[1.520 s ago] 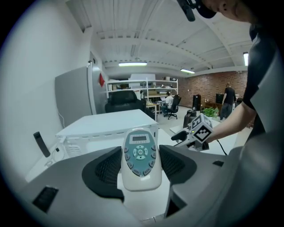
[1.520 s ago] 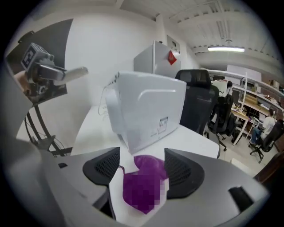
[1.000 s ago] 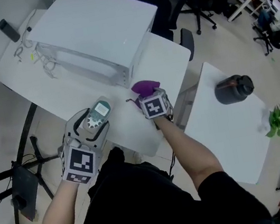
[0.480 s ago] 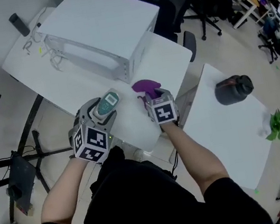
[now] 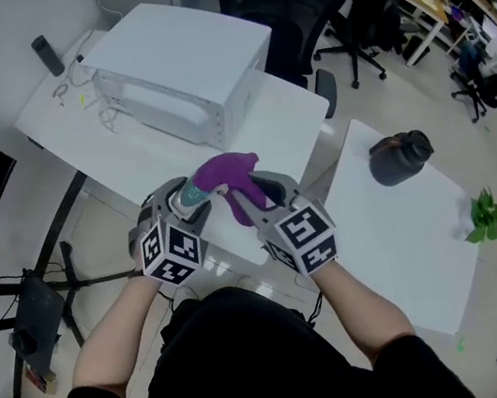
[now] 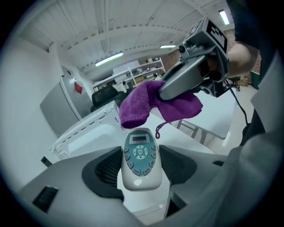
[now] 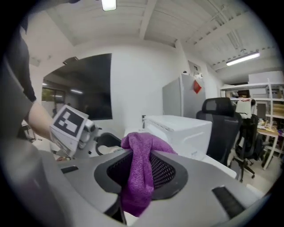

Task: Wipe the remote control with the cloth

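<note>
- Site: a white rectangular table (image 5: 295, 113) is noted, with a white box-shaped appliance (image 5: 186, 61) on its far half. All positions below are referred to this appliance.
- Left gripper (image 5: 182, 200): it is raised over the table's near edge, in front of the appliance's near corner. Its jaws are pressed against the two long sides of a pale grey oval remote control with a teal button panel (image 6: 140, 162).
- The remote control is carried clear of the tabletop, button face up, with its display end turned toward the appliance.
- Judged reason: by a side grip the whole upper face is left uncovered for wiping, and by the lift it is brought within reach of the other tool.
- Right gripper (image 7: 143, 170): it is held just to the right of the left gripper, likewise in front of the appliance. Its jaws are pinched on a purple terry cloth (image 5: 225, 171), bunched between the pads.
- A rounded fold is seen projecting past the tips, and a loose corner with a small loop hangs beneath.
- Judged reason: the projecting wad is meant as the wiping pad, so that the hard jaw tips are kept off the buttons.
- Relation: in the left gripper view the fold is seen just beyond the remote control's display end, on the appliance side. Whether cloth and casing are touching cannot be told.
- Stage, as judged: both things are presented to each other and no stroke across the button face is yet made.
</note>
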Demonstrator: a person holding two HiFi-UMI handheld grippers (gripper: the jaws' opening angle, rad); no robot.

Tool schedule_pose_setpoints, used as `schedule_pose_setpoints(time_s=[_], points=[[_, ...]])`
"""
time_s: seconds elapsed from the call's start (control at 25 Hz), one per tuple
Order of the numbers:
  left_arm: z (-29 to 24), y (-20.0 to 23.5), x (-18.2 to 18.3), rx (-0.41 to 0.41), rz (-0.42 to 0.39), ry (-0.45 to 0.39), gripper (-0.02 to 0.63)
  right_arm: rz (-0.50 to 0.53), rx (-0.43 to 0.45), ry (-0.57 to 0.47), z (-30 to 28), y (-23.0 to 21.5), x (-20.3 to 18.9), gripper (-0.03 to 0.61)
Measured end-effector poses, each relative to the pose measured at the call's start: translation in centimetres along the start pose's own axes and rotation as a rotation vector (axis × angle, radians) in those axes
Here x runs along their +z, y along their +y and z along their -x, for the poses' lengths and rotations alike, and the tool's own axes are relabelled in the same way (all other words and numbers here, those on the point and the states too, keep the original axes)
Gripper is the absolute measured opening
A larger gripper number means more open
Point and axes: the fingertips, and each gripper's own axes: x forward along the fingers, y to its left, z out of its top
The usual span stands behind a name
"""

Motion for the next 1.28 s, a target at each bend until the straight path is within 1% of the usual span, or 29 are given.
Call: schedule_pose_setpoints(time_s=[0.08, 0.16, 0.24, 0.32, 0.4, 0.48, 0.6, 0.72, 0.8, 0.84, 0.88, 0.96, 1.04, 1.12, 1.2, 1.28], points=[[0.9, -0.1, 0.3, 0.004, -0.038, -0.020, 0.258, 0.040, 0.091, 0.002, -0.2, 3.4, 1.5, 0.118], [2.0, -0.3, 0.8, 0.008, -0.086, -0.047, 0.258, 0.086, 0.167, 0.033, -0.8, 6.6, 2.1, 0.118], [3.5, -0.7, 1.3, 0.012, -0.156, -0.080, 0.258, 0.127, 0.218, 0.075, -1.4, 9.4, 2.2, 0.118], [5.4, -1.0, 2.1, 0.027, -0.230, -0.120, 0.258, 0.152, 0.247, 0.116, -1.9, 11.4, 2.2, 0.118], [7.4, -1.1, 2.6, 0.045, -0.273, -0.157, 0.258, 0.168, 0.245, 0.153, -2.2, 12.5, 2.1, 0.118], [8.9, -1.3, 2.4, 0.046, -0.289, -0.186, 0.258, 0.179, 0.210, 0.177, -2.2, 12.9, 2.1, 0.118], [10.8, -1.4, 1.8, 0.036, -0.279, -0.216, 0.256, 0.200, 0.103, 0.196, -1.8, 12.0, 2.0, 0.118], [12.2, -1.6, 1.4, 0.032, -0.275, -0.235, 0.256, 0.192, -0.019, 0.199, -0.9, 9.9, 1.9, 0.118], [12.6, -1.7, 1.1, 0.031, -0.271, -0.239, 0.256, 0.180, -0.067, 0.169, 0.0, 9.2, 2.6, 0.118], [12.8, -1.7, 0.9, 0.030, -0.268, -0.237, 0.256, 0.183, -0.071, 0.144, 0.5, 9.5, 3.3, 0.118], [12.8, -1.7, 0.7, 0.028, -0.262, -0.232, 0.256, 0.194, -0.058, 0.118, 0.9, 10.3, 4.1, 0.118], [12.8, -1.5, 0.3, 0.024, -0.248, -0.223, 0.256, 0.242, 0.015, 0.085, 1.2, 13.2, 5.4, 0.118], [12.9, -1.3, 0.3, 0.023, -0.238, -0.223, 0.256, 0.296, 0.111, 0.097, 0.8, 16.5, 5.5, 0.118], [13.3, -1.6, 0.7, 0.023, -0.247, -0.240, 0.256, 0.326, 0.178, 0.136, 0.2, 18.8, 4.7, 0.118], [13.9, -2.1, 1.3, 0.026, -0.276, -0.261, 0.256, 0.333, 0.200, 0.173, -0.2, 19.7, 3.9, 0.118], [14.4, -2.4, 1.6, 0.033, -0.305, -0.274, 0.256, 0.331, 0.180, 0.199, -0.2, 19.3, 3.5, 0.118]])
